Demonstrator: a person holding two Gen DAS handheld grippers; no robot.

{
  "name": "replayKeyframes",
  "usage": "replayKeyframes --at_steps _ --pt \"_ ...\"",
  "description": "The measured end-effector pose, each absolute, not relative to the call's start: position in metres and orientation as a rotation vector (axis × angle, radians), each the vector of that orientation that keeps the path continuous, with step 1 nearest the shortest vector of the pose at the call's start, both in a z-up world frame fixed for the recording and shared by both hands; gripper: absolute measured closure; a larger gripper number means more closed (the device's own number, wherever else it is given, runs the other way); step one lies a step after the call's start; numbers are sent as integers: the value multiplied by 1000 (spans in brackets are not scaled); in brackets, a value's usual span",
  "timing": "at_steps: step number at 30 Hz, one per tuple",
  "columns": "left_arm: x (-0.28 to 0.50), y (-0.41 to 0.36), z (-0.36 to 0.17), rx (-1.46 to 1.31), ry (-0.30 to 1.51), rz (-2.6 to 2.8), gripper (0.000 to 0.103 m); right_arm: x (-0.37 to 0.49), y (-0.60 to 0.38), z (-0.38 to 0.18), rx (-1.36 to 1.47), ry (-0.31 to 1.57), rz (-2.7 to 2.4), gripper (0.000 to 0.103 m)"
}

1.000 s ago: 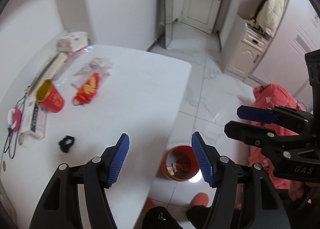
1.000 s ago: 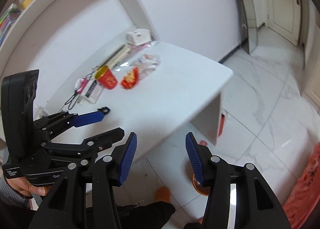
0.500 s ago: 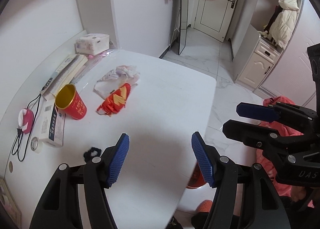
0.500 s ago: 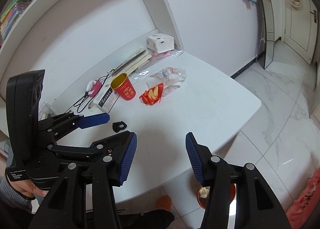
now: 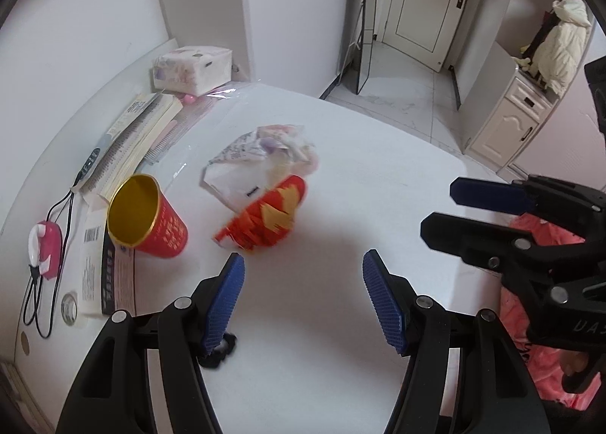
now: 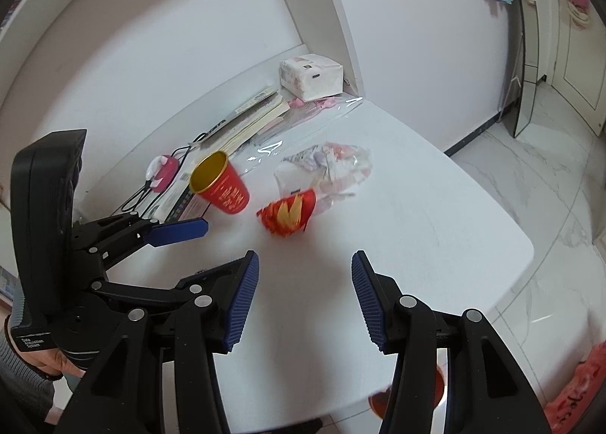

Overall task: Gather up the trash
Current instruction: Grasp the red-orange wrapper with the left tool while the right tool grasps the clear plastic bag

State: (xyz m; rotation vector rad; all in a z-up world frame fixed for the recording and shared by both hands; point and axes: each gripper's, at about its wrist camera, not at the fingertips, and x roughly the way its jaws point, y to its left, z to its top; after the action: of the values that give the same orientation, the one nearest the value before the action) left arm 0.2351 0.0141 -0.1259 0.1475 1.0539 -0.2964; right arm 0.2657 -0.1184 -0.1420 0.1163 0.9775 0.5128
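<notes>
Both tongs are held over the near part of the white tabletop (image 5: 378, 176), and nothing is gripped. The left tongs (image 5: 303, 295) are spread wide, blue pads apart and empty; the right tongs (image 6: 305, 301) are spread likewise and empty. The trash is seen uncollected on the tabletop: a crumpled red-and-yellow paper wrapper (image 5: 265, 214) lies ahead of the left tongs, touching a crinkled clear plastic bag with white and pink print (image 5: 265, 161) just behind it. A red paper cup with a gold lining (image 5: 146, 216) is tilted beside a white printed leaflet (image 5: 94, 267); whether it counts as trash cannot be told. A small black ring-shaped item (image 5: 219, 350) is partly hidden under the left tongs' finger. An orange round bin (image 6: 409, 392) is glimpsed on the floor beneath the tabletop edge, mostly hidden by the right tongs. The stage is judged to be an approach: wrapper and bag remain to be grasped and carried to the bin.
</notes>
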Motion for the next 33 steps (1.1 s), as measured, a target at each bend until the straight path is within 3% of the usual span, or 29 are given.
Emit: replayKeyframes --at_steps 27,29,30,32,33 --pt "308 28 -192 172 1153 -337 37 397 -52 -225 26 1047 519 52" --pt "309 30 -195 153 1154 -339 37 398 -50 -231 10 1054 506 60" --pt "309 31 -198 148 1160 -337 39 398 -49 -235 4 1062 500 70" --pt "308 32 -203 142 1173 -341 57 399 -51 -241 31 1066 501 84" --pt "306 33 -205 135 1175 -344 59 398 -54 -242 41 1064 496 89"
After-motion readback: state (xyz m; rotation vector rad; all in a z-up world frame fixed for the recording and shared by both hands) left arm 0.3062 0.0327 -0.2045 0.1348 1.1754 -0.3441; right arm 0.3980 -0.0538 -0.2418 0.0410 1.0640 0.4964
